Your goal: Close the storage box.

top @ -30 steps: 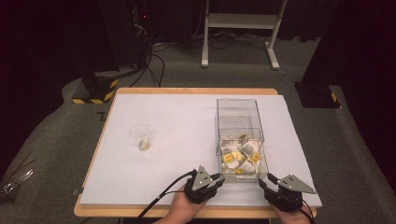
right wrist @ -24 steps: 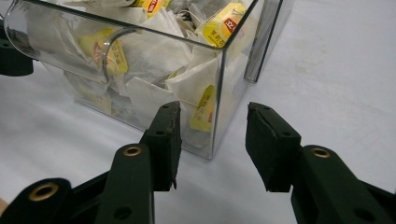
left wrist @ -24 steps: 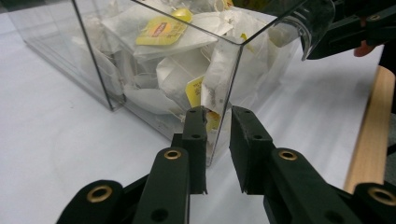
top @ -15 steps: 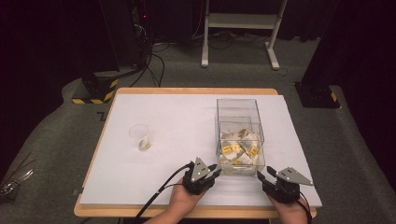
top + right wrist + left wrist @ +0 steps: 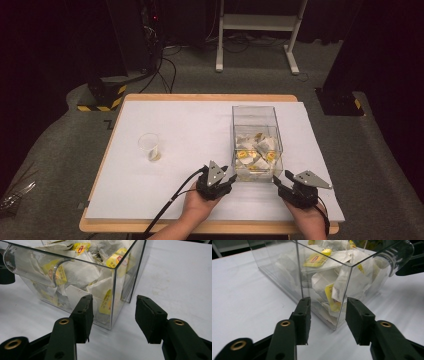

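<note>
Clear box (image 5: 256, 125) sits right of centre on the white tabletop (image 5: 190, 125), stuffed with tea bags (image 5: 255, 152). Left hand-held gripper (image 5: 216, 176) and right hand-held gripper (image 5: 296, 184) flank its near corners, jaws apart, gripping nothing. Centre-left, a small cup (image 5: 149, 146) holds something yellowish.

On the white table (image 5: 175, 150) are seen 1 clear box (image 5: 256, 120) heaped with tea bags (image 5: 255, 150) too tangled to be counted, 1 small clear cup (image 5: 149, 145), and 2 hand-held grippers, the left gripper (image 5: 223, 176) and the right gripper (image 5: 283, 178), each with 2 black jaws.
</note>
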`<state>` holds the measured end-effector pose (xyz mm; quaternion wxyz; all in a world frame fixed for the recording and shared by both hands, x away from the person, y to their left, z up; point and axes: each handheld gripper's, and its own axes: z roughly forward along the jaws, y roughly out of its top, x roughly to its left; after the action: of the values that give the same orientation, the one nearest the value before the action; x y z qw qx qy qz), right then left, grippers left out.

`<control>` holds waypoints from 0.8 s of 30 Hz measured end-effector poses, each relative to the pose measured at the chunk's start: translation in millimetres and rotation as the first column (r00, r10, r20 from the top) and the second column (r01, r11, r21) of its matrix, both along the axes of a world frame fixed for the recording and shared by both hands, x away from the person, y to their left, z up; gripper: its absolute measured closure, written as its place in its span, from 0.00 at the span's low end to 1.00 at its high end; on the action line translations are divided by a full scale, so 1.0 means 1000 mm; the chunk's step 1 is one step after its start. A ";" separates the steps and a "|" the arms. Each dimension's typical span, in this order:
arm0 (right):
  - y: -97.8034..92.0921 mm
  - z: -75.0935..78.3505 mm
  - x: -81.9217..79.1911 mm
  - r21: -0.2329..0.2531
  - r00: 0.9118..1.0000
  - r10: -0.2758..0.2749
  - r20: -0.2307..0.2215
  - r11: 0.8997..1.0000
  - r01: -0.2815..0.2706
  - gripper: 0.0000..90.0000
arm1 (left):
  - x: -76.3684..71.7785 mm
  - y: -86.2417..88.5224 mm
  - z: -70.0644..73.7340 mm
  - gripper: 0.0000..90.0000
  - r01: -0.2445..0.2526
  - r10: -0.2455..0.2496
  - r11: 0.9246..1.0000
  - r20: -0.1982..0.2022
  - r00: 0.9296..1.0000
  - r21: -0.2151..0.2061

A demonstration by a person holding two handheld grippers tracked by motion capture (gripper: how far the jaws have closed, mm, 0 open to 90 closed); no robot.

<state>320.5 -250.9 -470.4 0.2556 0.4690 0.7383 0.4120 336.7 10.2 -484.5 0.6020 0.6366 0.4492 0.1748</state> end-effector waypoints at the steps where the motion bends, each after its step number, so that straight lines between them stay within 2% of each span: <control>1: 0.000 0.000 0.002 -0.004 1.000 -0.001 0.004 1.000 0.001 0.54 | 0.001 0.000 0.000 0.59 0.001 -0.001 1.000 0.002 1.000 0.012; 12: 0.001 0.002 0.022 0.011 0.999 -0.035 0.009 0.999 0.035 0.52 | 0.023 -0.003 0.002 0.50 -0.055 0.054 0.998 0.011 0.998 0.040; 13: 0.001 0.003 0.024 0.013 0.999 -0.040 0.009 0.999 0.040 0.52 | 0.025 -0.004 0.002 0.50 -0.062 0.062 0.998 0.008 0.998 0.028; 14: 0.001 0.003 0.026 0.015 0.999 -0.043 0.012 0.999 0.042 0.52 | 0.028 -0.004 0.002 0.49 -0.060 0.060 0.997 0.009 0.998 0.039; 16: 0.002 0.004 0.031 0.021 0.999 -0.052 0.013 0.998 0.051 0.51 | 0.032 -0.006 0.003 0.49 -0.070 0.070 0.997 0.003 0.998 0.028; 17: 0.002 0.004 0.033 0.026 0.998 -0.055 0.011 0.998 0.054 0.51 | 0.034 -0.006 0.003 0.49 -0.069 0.069 0.997 0.003 0.998 0.042; 20: 0.004 0.005 0.039 0.026 0.998 -0.065 0.015 0.998 0.065 0.51 | 0.040 -0.009 0.003 0.48 -0.084 0.083 0.996 0.006 0.996 0.041; 24: 0.007 0.005 0.046 0.033 0.997 -0.076 0.016 0.997 0.075 0.50 | 0.047 -0.010 0.002 0.46 -0.102 0.103 0.994 -0.007 0.995 0.024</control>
<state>366.4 -244.4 -465.2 0.2698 0.4970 0.7109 0.4181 384.0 0.1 -482.5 0.5827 0.6205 0.4818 0.2080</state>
